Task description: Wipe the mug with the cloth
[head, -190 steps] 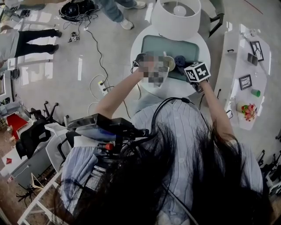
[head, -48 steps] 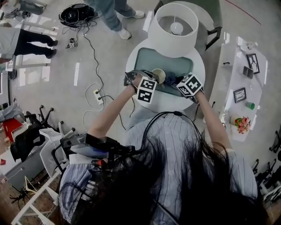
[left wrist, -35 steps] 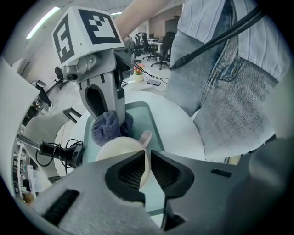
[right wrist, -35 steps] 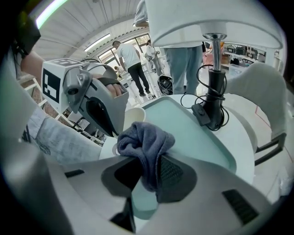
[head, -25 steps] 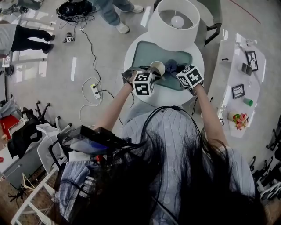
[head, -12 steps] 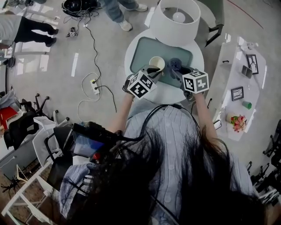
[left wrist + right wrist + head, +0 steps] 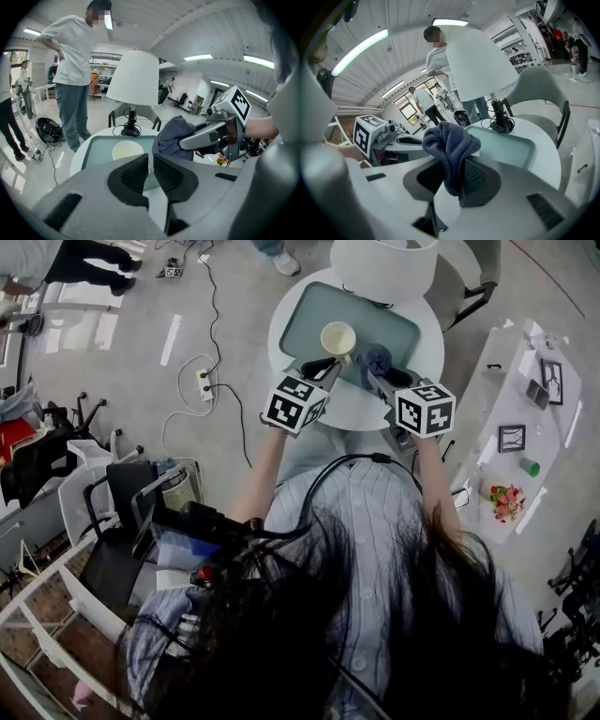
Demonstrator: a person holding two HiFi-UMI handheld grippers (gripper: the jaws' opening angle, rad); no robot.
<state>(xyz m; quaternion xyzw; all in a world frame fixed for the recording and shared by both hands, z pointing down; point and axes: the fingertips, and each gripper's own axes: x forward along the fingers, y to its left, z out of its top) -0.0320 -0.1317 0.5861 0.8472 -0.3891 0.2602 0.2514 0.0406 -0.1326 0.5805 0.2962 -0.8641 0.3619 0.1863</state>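
The cream mug (image 7: pixel 338 337) is over the teal tray (image 7: pixel 398 322) with its mouth facing up. My left gripper (image 7: pixel 328 366) reaches it from the near side. Its jaws are almost closed, with a pale sliver of the mug's side pinched between them, seemingly the handle. In the left gripper view the mug (image 7: pixel 126 151) sits just past my left gripper (image 7: pixel 151 164). My right gripper (image 7: pixel 382 379) is shut on the bunched blue-grey cloth (image 7: pixel 377 356), right beside the mug but apart from it. The cloth (image 7: pixel 449 140) hangs from my right gripper (image 7: pixel 455 174).
A white-shaded lamp (image 7: pixel 384 261) stands at the far edge of the round white table (image 7: pixel 352 414). A chair (image 7: pixel 539 96) is behind it. A white shelf with picture frames (image 7: pixel 514 437) runs along the right. Cables (image 7: pixel 211 381) lie on the floor, and a person (image 7: pixel 75 70) stands at the left.
Both grippers have risen toward the camera. The left one has rolled, so its marker cube shows another face, and the mug has come up with it. The cloth stays in the right jaws.
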